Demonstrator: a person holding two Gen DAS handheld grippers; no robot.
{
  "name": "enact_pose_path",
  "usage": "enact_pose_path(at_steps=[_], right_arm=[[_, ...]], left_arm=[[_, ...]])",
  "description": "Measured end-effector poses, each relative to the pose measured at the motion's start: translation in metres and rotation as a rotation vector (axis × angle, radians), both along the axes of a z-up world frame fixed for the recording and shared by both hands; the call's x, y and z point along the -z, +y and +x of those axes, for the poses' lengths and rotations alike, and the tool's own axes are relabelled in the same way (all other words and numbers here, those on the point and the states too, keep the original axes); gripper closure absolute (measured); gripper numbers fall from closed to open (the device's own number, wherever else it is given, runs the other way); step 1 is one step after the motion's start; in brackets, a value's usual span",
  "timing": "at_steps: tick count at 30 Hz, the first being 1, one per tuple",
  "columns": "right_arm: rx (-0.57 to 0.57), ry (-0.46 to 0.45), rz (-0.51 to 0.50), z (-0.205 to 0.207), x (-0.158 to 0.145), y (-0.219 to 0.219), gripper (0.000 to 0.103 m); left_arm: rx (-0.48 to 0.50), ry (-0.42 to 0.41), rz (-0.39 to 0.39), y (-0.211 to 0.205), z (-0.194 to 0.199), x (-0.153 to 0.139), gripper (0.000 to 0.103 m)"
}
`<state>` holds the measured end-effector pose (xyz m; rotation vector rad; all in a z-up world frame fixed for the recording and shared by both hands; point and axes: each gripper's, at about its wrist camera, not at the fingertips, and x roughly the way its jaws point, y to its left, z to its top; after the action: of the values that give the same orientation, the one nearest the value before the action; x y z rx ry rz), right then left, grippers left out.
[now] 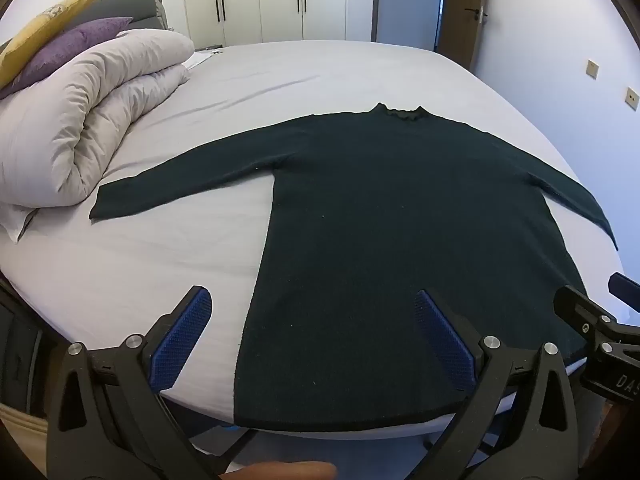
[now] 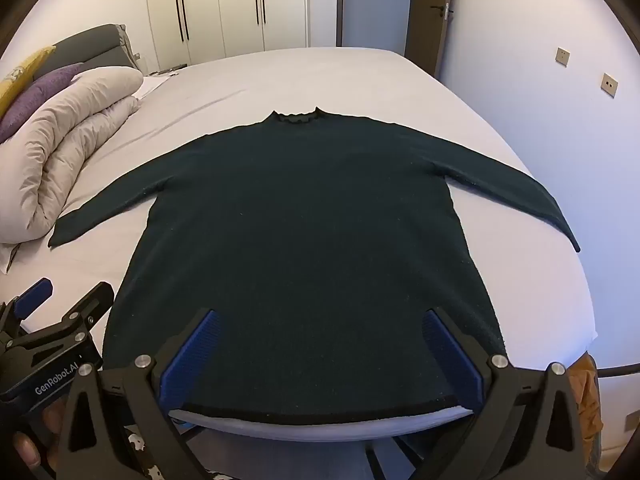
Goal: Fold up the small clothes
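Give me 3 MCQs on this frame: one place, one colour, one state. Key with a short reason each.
1. Where does the sweater's hem lie?
A. at the near edge of the bed
B. against the rolled duvet
C. on the floor

2. What colour is the pillow just under the yellow pillow?
A. red
B. purple
C. white

3. How do the two grippers stand?
A. both shut on the hem
B. left shut, right open
C. both open, holding nothing

Key:
1 A: the hem runs along the near rim of the bed, with the collar pointing toward the wardrobe.
2 B: the purple pillow lies below the yellow pillow, on top of the duvet.
3 C: the left gripper and the right gripper both show their blue pads spread wide, with nothing between them.
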<state>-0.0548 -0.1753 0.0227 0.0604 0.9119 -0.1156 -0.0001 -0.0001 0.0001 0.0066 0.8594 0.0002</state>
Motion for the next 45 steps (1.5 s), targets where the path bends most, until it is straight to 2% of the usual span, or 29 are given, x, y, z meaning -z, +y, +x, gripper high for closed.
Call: enact_pose_path(at_steps=[45], right_arm=[[0.004, 0.007, -0.007, -0.0041, 0.009, 0.0056, 0.0]], left_arm=[[0.0, 0.003, -0.009, 0.003, -0.0028, 0.0044, 0.0]])
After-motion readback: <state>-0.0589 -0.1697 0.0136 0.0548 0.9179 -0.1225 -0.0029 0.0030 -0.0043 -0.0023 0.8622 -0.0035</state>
